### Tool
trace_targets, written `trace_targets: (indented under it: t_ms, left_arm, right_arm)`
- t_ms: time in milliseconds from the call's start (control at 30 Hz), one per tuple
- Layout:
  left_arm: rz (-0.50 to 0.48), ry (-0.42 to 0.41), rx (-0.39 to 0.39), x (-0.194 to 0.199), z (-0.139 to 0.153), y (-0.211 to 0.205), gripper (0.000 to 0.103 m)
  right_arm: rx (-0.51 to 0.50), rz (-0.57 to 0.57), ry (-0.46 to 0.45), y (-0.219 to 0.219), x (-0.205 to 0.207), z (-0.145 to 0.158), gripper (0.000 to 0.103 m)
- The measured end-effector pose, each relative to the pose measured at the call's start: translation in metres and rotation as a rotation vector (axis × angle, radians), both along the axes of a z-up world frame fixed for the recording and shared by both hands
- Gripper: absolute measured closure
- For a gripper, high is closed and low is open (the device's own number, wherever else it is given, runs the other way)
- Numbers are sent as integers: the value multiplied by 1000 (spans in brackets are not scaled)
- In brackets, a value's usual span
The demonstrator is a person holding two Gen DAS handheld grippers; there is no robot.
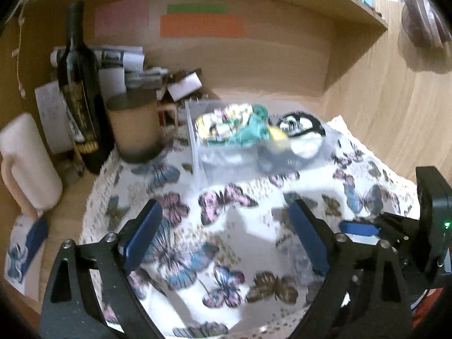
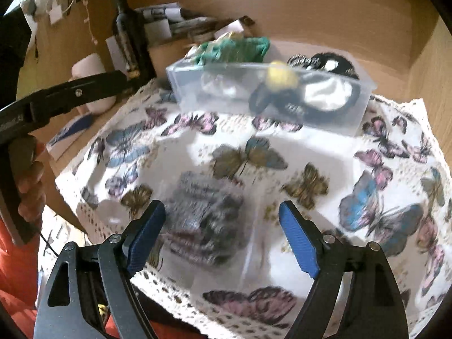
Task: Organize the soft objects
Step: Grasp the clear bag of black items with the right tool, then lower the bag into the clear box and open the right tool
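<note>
A clear plastic box (image 1: 226, 158) (image 2: 195, 90) stands at the back of a butterfly-print cloth (image 1: 197, 243) (image 2: 353, 147). It holds a teal and patterned fabric bundle (image 1: 240, 127) (image 2: 234, 48), a yellow soft piece (image 1: 278, 137) (image 2: 279, 76) and a black-and-white soft item (image 1: 303, 131) (image 2: 327, 93). A dark grey striped fabric roll (image 2: 203, 220) lies on the cloth just ahead of my right gripper (image 2: 221, 237), which is open and empty. My left gripper (image 1: 226, 237) is open and empty over the cloth. The right gripper's finger (image 1: 358, 227) shows at the right.
A dark wine bottle (image 1: 80, 84) (image 2: 127, 31), a tan mug (image 1: 135, 124), a white mug (image 1: 25, 163) (image 2: 90, 84) and paper clutter (image 1: 118, 65) stand at the back left under a wooden shelf (image 1: 353, 2). The left gripper body (image 2: 56, 96) crosses the right view.
</note>
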State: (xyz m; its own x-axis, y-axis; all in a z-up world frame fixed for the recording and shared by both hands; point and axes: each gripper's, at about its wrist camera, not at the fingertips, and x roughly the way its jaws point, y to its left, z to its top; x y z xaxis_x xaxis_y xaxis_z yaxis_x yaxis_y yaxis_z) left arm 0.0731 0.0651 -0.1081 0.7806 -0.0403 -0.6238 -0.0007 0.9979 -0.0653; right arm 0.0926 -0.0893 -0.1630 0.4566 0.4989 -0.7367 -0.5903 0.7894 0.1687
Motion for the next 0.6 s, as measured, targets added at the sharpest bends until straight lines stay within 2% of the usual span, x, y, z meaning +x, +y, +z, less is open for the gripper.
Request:
trace_targets:
  t_ms: [33, 100, 300, 400, 600]
  left_arm:
    - [0, 7, -2, -1, -3, -1, 11]
    - [9, 22, -2, -1, -9, -1, 11]
    - [54, 9, -21, -1, -10, 3, 11]
    - [61, -17, -15, 0, -5, 3, 11]
    - [85, -81, -1, 5, 9, 3, 11]
  right_arm:
    - [-6, 5, -10, 1, -3, -2, 33]
    - [1, 21, -18, 2, -6, -2, 49]
    - [19, 47, -32, 1, -6, 6, 75]
    - [41, 35, -36, -2, 2, 13, 78]
    - [63, -20, -136, -8, 32, 47, 78]
